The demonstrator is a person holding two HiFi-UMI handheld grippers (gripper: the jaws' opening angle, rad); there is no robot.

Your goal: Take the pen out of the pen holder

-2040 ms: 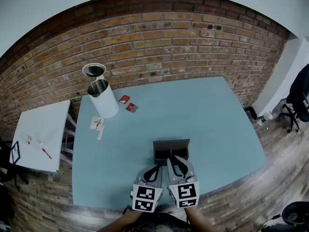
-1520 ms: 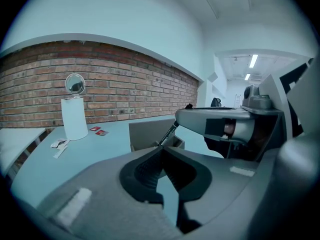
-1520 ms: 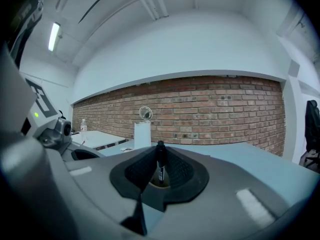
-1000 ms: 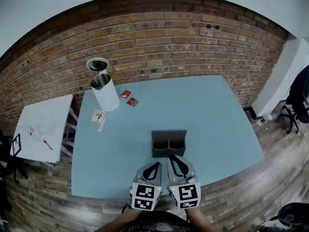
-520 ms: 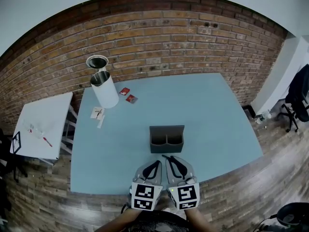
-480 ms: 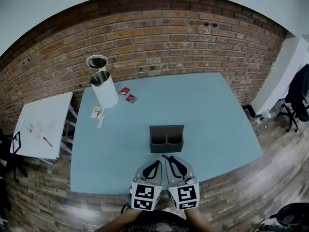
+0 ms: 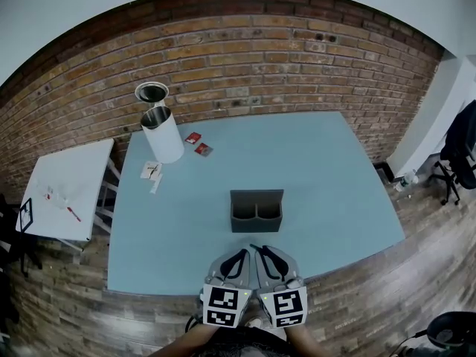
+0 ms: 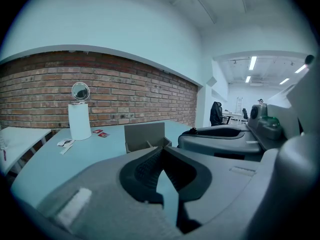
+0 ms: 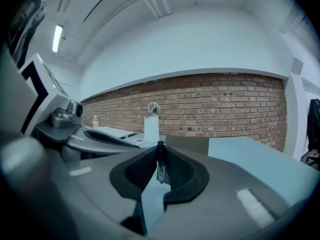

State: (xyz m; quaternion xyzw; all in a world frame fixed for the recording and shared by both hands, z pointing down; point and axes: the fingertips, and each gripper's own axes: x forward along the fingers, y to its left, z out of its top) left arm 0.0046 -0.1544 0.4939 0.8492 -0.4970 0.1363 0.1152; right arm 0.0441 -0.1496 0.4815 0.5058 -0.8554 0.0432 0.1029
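On the bench, the holder sits just beyond both your grippers. Your right gripper is clamped on the pen, which stands upright on the holder's near side, out of it. Your left gripper has its fingers together, empty.

Setting: open office.
I work at a blue table beside a brick wall; office chair, ceiling strip lights.

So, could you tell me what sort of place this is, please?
Most likely an office or lab: a blue table stands by a brick wall, an office chair sits at the right, and strip lights run overhead.
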